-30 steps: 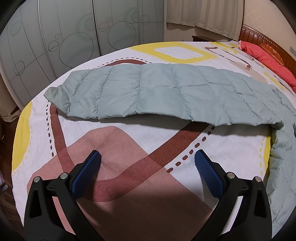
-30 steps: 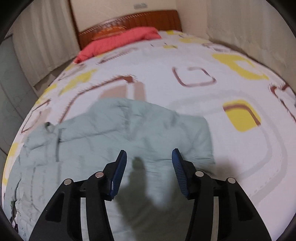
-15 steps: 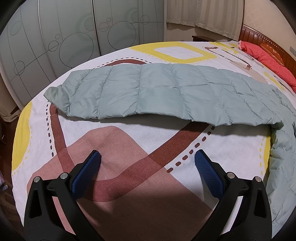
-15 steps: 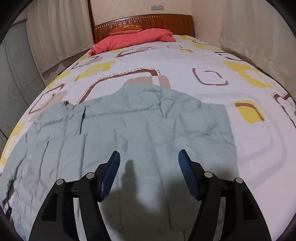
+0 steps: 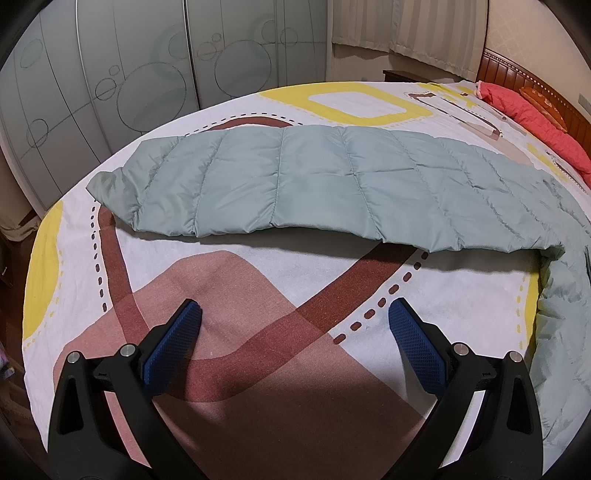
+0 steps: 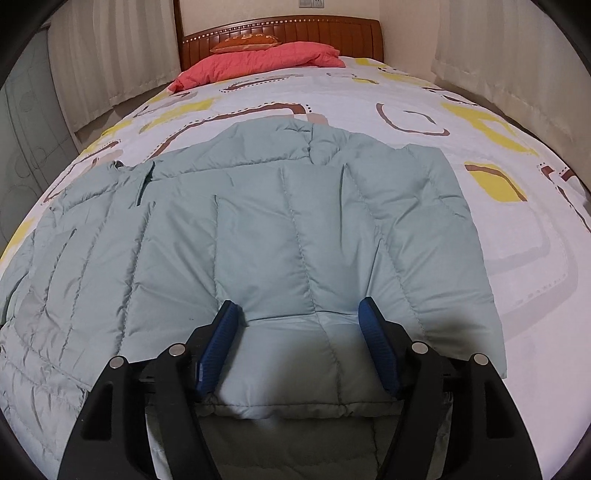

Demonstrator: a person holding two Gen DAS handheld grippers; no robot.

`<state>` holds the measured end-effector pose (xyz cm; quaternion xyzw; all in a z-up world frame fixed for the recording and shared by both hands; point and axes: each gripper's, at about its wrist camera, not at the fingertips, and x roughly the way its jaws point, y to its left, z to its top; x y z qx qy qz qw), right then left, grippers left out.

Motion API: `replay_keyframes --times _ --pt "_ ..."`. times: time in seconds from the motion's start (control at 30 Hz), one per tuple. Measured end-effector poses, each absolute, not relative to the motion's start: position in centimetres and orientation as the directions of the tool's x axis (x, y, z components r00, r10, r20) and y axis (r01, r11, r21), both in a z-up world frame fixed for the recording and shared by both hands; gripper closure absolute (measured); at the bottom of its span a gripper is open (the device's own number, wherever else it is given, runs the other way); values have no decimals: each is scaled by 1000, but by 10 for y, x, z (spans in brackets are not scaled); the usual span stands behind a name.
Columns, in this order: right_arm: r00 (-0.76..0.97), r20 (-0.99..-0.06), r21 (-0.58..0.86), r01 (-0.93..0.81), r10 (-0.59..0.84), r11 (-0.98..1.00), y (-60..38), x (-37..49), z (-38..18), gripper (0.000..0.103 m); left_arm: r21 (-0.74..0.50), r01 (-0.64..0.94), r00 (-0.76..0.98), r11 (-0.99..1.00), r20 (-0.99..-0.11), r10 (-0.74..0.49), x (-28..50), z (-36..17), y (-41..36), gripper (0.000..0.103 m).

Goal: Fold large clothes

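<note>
A pale green quilted down jacket (image 6: 258, 229) lies spread on the bed. Its long sleeve (image 5: 314, 184) stretches across the left wrist view, cuff at the left. My left gripper (image 5: 293, 321) is open and empty, low over the bedsheet in front of the sleeve and apart from it. My right gripper (image 6: 299, 314) is open, its blue pads (image 6: 376, 339) on either side of the cuff end of a sleeve folded over the jacket's body. The cuff edge lies between the jaws, not pinched.
The bed (image 6: 424, 92) has a white sheet with brown and yellow shapes. A red quilt (image 6: 258, 61) and a wooden headboard (image 6: 295, 31) are at the far end. Frosted wardrobe doors (image 5: 147, 66) stand beyond the bed's foot. Curtains (image 6: 498, 48) flank the bed.
My right gripper has dropped and moved in over the jacket, and the sleeve cuff now sits between its open jaws. The left gripper and the sleeve in its view have stayed still.
</note>
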<state>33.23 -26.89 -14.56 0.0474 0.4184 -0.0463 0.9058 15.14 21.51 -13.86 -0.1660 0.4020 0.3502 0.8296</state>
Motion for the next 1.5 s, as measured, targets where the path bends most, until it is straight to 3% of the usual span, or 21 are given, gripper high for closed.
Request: replay_keyframes --times 0.23,0.37,0.57,0.8,0.9,0.97,1.07,1.13,1.3,1.5 --pt "652 -757 49 123 -43 991 -267 330 -147 33 -88 -679 501 729 -781 372 135 -128 222 2" --pt "656 -754 51 120 -41 991 -266 330 -147 32 -265 -673 596 691 -746 295 105 -125 239 2" --pt "659 -751 52 120 -40 991 -267 329 -148 32 -394 -710 636 584 -715 291 93 -127 281 2" --pt "660 -750 53 119 -39 991 -267 329 -148 32 -429 -755 629 496 -688 363 108 -128 314 5" --pt "661 -749 53 119 -39 991 -268 329 -148 32 -449 -787 608 423 -681 408 107 -127 327 23" --pt "661 -749 54 119 -39 991 -268 329 -148 31 -467 -780 620 416 -665 416 108 -127 334 52" --pt "662 -748 54 119 -39 991 -267 329 -147 31 -464 -783 617 414 -663 424 110 -127 339 78" --pt "663 -748 54 119 -39 991 -268 329 -147 31 -454 -766 633 455 -653 415 117 -120 338 89" --pt "662 -748 54 119 -39 991 -268 329 -147 31 -411 -676 711 611 -580 397 145 -86 297 97" --pt "663 -748 56 119 -37 991 -268 329 -147 31 -328 -480 805 814 -534 259 203 -54 199 98"
